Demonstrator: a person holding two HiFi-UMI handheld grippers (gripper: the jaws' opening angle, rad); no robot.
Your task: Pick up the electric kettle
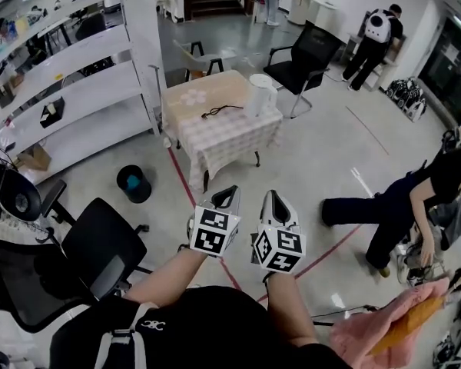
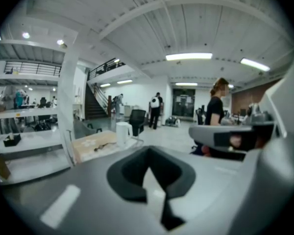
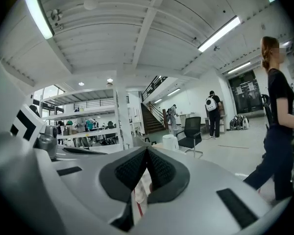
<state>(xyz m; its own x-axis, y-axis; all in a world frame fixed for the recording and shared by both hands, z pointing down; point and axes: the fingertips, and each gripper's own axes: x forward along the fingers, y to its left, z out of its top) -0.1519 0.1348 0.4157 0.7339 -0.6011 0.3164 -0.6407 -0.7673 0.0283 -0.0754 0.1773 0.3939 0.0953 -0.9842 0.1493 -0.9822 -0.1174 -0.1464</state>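
Approach step. The left gripper (image 1: 229,195) and right gripper (image 1: 275,201) sit side by side near the body, each with jaws pressed together on nothing. The white kettle (image 1: 260,94) stands at the right edge of a small table (image 1: 202,92), well apart from both. Next: close in, spread one gripper's jaws, find the handle. Handle and base are too small to make out — whether the black cord (image 1: 219,112) joins the kettle is unclear.

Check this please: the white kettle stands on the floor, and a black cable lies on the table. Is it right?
Not quite. The white kettle stands on the table, at its far right corner, not on the floor; the head view shows this. The black cable does lie on the table.
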